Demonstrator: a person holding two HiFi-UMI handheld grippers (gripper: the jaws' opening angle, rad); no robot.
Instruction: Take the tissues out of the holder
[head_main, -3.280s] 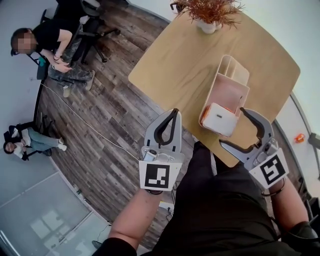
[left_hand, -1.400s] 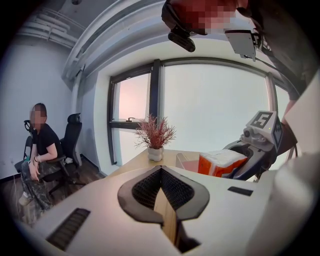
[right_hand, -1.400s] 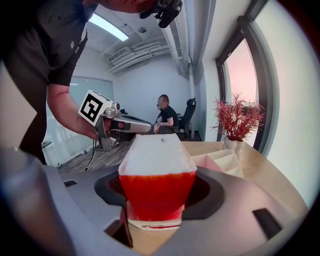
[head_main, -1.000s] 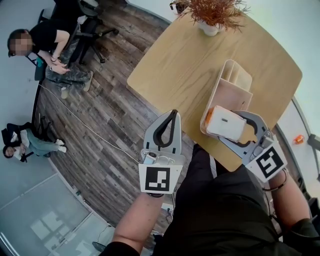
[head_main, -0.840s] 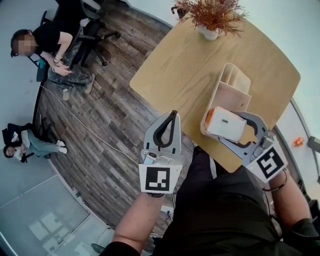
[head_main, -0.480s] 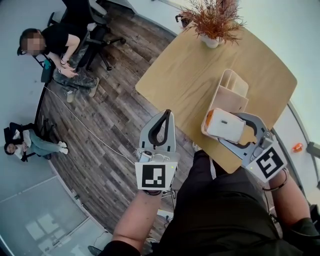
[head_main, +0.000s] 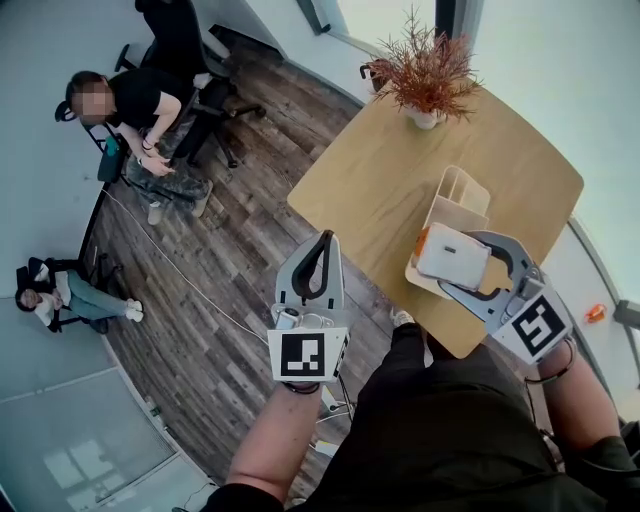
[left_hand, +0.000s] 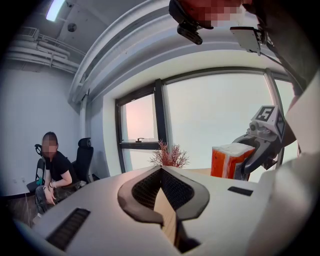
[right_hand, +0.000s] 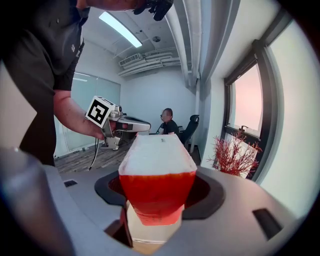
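Note:
A white and orange tissue pack sits crosswise between the jaws of my right gripper, which is shut on it, above the near end of the beige wooden holder on the round table. In the right gripper view the tissue pack fills the jaws of my right gripper, and the holder shows just below. My left gripper hangs off the table's left edge over the floor, shut and empty. In the left gripper view the tips of my left gripper meet, and the tissue pack shows at the right.
A potted plant with reddish twigs stands at the table's far edge. Two people sit on chairs at the left: one person and another person. A cable runs over the wooden floor. Windows lie beyond the table.
The right gripper, open by the pack at first, has shut on it and raised it from the holder. Both grippers have risen over the last second.

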